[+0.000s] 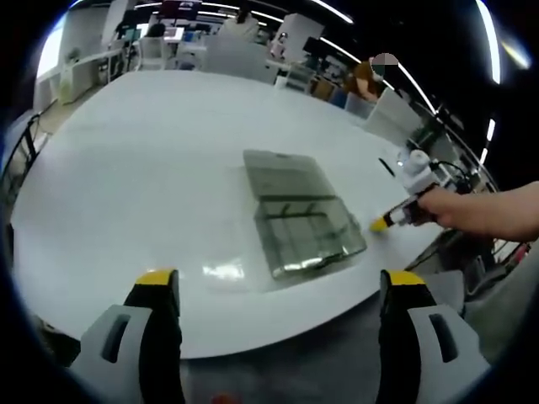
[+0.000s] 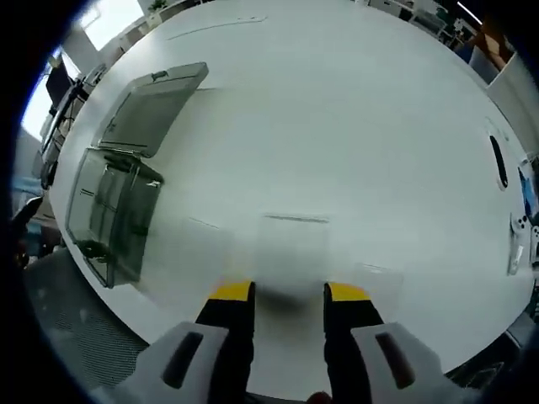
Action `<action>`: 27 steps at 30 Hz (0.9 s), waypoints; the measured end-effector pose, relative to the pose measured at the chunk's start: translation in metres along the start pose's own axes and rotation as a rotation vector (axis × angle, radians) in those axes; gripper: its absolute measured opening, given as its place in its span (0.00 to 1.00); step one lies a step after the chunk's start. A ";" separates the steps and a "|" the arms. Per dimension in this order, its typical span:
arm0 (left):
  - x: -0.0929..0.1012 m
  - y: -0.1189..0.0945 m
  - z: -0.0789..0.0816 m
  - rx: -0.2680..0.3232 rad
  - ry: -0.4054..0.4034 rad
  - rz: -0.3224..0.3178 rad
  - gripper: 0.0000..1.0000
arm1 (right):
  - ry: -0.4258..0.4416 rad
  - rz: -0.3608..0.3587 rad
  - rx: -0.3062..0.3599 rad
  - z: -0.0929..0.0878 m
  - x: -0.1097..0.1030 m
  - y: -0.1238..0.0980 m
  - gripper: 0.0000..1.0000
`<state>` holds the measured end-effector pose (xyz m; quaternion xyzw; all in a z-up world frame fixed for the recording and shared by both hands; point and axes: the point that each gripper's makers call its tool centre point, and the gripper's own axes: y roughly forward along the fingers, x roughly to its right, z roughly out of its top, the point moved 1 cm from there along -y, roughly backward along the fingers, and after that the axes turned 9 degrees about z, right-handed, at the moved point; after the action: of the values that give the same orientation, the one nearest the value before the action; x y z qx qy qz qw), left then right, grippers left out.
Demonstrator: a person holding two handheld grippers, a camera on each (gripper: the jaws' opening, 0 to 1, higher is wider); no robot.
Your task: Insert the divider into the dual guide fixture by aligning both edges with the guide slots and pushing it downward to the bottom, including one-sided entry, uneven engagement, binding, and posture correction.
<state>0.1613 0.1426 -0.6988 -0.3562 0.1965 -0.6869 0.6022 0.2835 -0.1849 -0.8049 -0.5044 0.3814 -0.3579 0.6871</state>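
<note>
Two claws over one white tabletop (image 1: 126,168). Left claw (image 1: 282,290) hangs near the table's close edge, jaws spread wide apart with bare tabletop and floor between them, gripping nothing.

Clear plastic box, the guide fixture (image 1: 307,236), sits on the tabletop ahead of the left claw and a little to the right in the left gripper view. Hinged lid (image 1: 282,172) lies flat open on the far side. Faint inner ribs visible through the walls; cannot tell the slots apart. In the right gripper view the same fixture (image 2: 114,210) sits at the left near the table edge, lid (image 2: 156,105) thrown back above it.

Right claw (image 2: 289,295) points down at the tabletop, yellow-tipped jaws fairly close together, with a pale, clear sheet, the divider (image 2: 290,244), reaching up from between the tips. Sheet is faint and blurred against the white surface; whether the jaws actually pinch it or only flank it, cannot tell. The divider lies well apart from the fixture, to its right in that view.

In the left gripper view the right claw (image 1: 381,224) enters from the right, yellow tip low at the tabletop just beside the fixture's right corner, a person's hand (image 1: 446,206) behind it.

Dark oval mark (image 2: 498,160) on the tabletop at far right. Office desks and chairs (image 1: 253,42) blurred beyond the table
</note>
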 end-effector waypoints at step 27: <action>0.008 0.002 0.000 -0.009 0.013 -0.022 0.97 | -0.051 0.039 0.036 -0.004 -0.001 -0.003 0.27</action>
<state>0.1628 0.1347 -0.6982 -0.3565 0.1995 -0.6947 0.5919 0.2789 -0.1859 -0.8029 -0.4932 0.3671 -0.3383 0.7124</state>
